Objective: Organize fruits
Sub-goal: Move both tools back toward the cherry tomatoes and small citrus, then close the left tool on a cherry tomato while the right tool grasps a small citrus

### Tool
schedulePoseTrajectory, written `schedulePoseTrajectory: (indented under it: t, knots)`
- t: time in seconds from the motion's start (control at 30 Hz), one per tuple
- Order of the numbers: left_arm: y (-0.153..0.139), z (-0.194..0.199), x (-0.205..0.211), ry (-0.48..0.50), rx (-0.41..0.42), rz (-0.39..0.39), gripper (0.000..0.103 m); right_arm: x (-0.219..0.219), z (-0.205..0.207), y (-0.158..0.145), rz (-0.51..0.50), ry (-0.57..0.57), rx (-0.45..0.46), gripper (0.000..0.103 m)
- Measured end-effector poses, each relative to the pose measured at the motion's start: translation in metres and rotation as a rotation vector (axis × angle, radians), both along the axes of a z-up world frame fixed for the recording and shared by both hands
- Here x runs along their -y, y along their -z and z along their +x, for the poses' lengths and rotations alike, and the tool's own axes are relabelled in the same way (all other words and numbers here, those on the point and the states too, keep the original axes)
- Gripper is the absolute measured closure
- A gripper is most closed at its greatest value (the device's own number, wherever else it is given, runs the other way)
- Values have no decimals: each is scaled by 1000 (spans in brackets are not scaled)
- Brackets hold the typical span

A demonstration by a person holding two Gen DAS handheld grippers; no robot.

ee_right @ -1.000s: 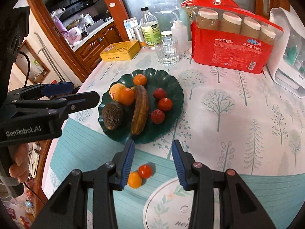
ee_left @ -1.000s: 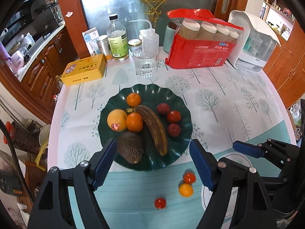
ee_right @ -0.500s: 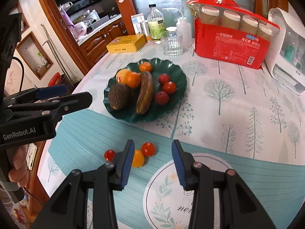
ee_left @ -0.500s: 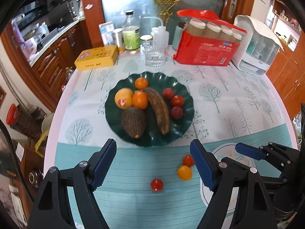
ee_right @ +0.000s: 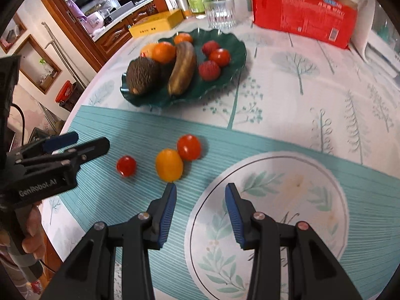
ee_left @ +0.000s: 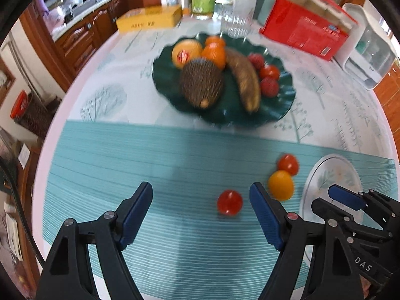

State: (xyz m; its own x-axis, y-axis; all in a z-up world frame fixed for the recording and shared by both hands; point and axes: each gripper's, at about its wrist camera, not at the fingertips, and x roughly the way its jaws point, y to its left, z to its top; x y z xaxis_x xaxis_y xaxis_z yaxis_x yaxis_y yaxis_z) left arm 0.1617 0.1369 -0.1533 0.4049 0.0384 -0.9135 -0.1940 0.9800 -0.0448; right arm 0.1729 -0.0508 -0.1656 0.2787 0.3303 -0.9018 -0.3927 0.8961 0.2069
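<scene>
A dark green plate [ee_left: 282,105] [ee_right: 235,57] holds a banana [ee_left: 245,80], an avocado [ee_left: 201,83], oranges and small red fruits. Three loose fruits lie on the teal mat: a small red tomato [ee_left: 229,202] [ee_right: 126,166], a yellow tomato [ee_left: 280,185] [ee_right: 169,165] and a larger red tomato [ee_left: 288,164] [ee_right: 189,147]. My left gripper [ee_left: 201,208] is open and empty, the small red tomato between its fingers near the right one. My right gripper [ee_right: 200,203] is open and empty, just below and right of the yellow tomato.
A round leaf-pattern print [ee_right: 272,225] marks the mat under my right gripper. At the table's back stand a red pack of cups [ee_right: 305,12], a glass [ee_right: 220,12], a yellow box [ee_right: 157,23], bottles and a white appliance [ee_left: 367,57]. The table edge curves at left.
Both grippers have moved down and closer to the loose fruits on the teal mat. The plate now sits farther up in both views. Both grippers stay open.
</scene>
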Motion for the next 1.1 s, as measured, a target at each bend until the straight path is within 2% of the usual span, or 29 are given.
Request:
schedulePoseTrajectory:
  t: [0.2, 0.43, 0.73, 0.8, 1.1]
  knots:
    - [23, -2, -3, 6, -27, -14, 24, -12, 0, 13, 7, -12, -22, 62]
    - [31, 3, -5, 48, -20, -55, 25, -27, 3, 20, -6, -29, -15, 62]
    - [35, 10, -1, 117, -23, -142, 42, -32, 8, 23, 3, -15, -10, 62]
    - [35, 10, 0, 136, -23, -163, 48, -33, 7, 23, 3, -15, -5, 62]
    - [33, 3, -1, 214, -22, -161, 49, -36, 8, 23, 37, -10, -26, 62]
